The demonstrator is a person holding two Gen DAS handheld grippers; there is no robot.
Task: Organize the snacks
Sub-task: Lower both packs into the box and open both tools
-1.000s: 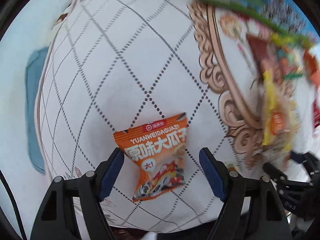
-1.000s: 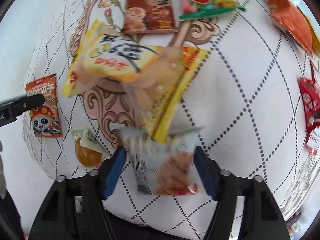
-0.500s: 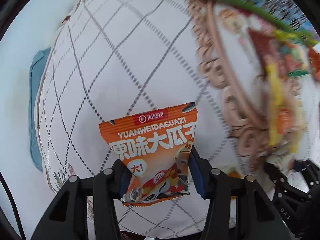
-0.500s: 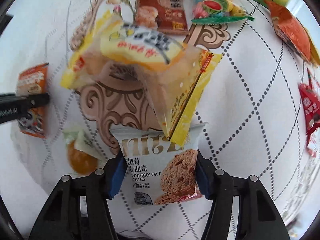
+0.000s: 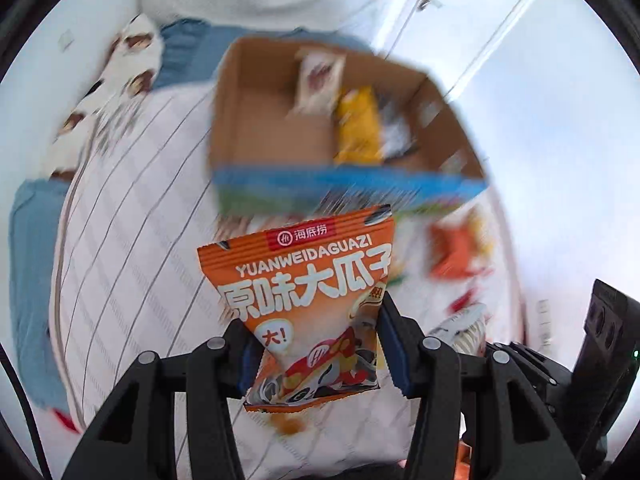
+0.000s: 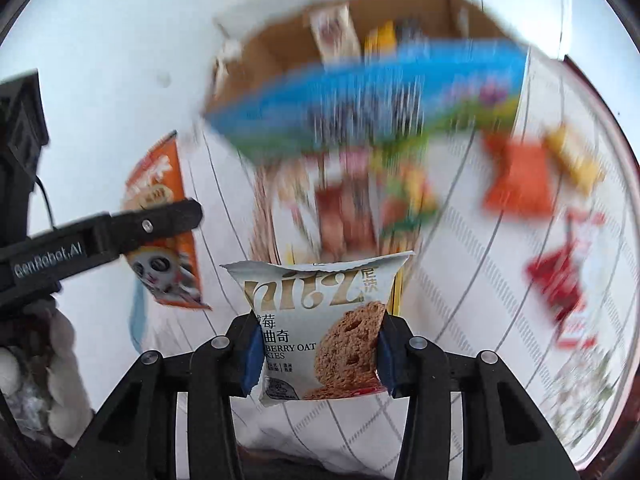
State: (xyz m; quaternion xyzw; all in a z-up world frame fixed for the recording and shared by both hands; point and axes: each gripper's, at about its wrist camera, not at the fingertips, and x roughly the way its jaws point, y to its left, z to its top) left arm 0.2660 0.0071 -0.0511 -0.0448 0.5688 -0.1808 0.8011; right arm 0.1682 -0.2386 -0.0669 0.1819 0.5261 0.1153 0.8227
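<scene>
At the far end of the bed (image 5: 132,240), a cardboard box (image 5: 264,120), open-topped with a blue printed front: a few packets already inside, contents blurred. Left gripper (image 5: 316,352): jaws closed on an orange sunflower-seed packet (image 5: 308,280), held clear of the bed, near side of the box. Right gripper (image 6: 316,352): jaws closed on a white oat-cookie packet (image 6: 320,320), likewise aloft. Outstanding: several loose packets on the quilted cover, among them an orange one (image 6: 516,184) and a red one (image 6: 560,284) at right. Task judged partly done.
</scene>
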